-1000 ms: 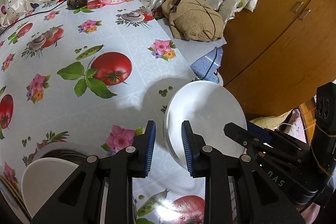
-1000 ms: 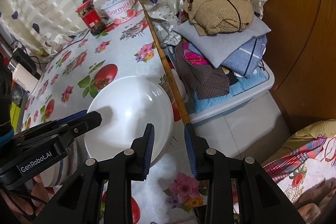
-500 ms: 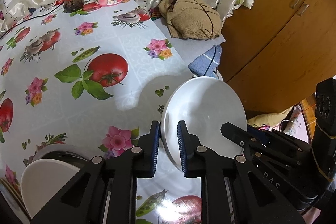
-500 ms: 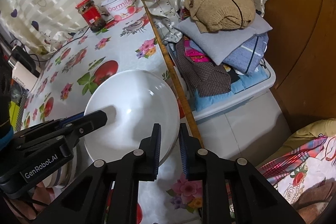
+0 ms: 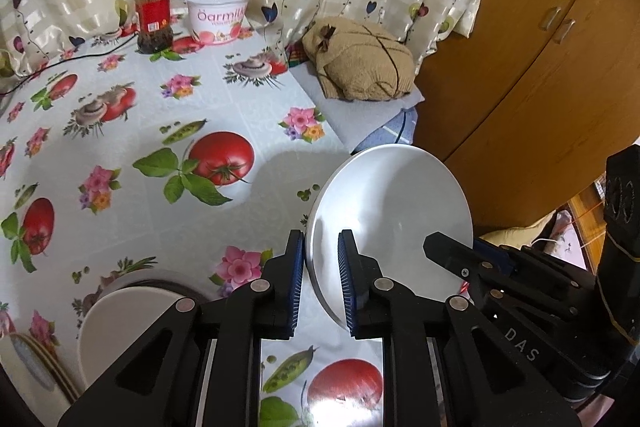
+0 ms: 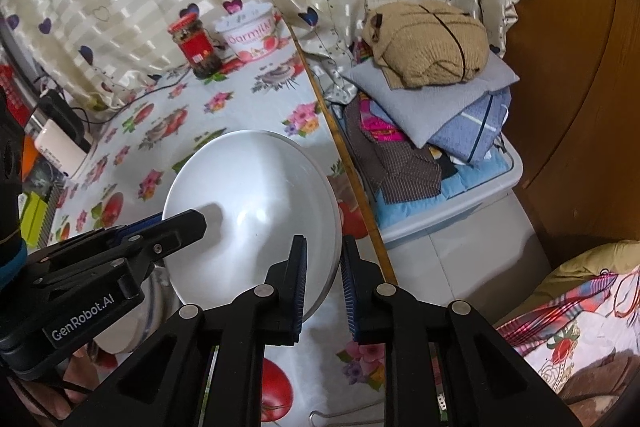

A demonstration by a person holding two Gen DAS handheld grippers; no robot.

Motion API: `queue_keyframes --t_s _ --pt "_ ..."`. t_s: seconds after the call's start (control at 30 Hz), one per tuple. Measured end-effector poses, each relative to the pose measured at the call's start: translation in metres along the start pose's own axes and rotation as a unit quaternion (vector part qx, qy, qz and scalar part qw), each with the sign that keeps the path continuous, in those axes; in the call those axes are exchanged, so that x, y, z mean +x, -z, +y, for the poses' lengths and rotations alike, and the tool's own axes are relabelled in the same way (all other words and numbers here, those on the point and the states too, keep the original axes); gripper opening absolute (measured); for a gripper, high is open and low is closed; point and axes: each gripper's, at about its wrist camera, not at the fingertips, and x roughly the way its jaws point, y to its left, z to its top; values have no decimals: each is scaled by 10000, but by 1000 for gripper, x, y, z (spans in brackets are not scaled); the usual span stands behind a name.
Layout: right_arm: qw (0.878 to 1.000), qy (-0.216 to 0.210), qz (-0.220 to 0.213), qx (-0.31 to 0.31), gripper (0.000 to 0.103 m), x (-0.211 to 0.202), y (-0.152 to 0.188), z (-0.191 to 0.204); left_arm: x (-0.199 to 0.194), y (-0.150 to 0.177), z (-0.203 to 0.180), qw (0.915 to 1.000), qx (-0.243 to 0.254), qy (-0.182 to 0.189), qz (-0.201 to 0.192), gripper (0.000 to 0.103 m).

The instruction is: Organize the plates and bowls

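Left wrist view: my left gripper (image 5: 319,277) and right gripper (image 6: 323,281) clamp opposite rims of the plate (image 5: 394,223). It looks stiff, slick and breakable, so rim grips must stay firm.

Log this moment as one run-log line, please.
stage: lifting | object: white plate | left gripper: shut on rim | right gripper: shut on opposite rim | plate: tilted above table

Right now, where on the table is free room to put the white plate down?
Free: the cloth around the printed tomato, between the white plate and jar. Crowded: the near-left corner, where a bowl sits on stacked dishes.
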Motion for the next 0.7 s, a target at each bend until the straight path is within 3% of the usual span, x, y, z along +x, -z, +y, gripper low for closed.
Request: queue_keyframes --t_s 0.7 --pt "9977 -318 -252 -541 17 -42 12 70 -76 30 33 9981 -224 -349 -456 18"
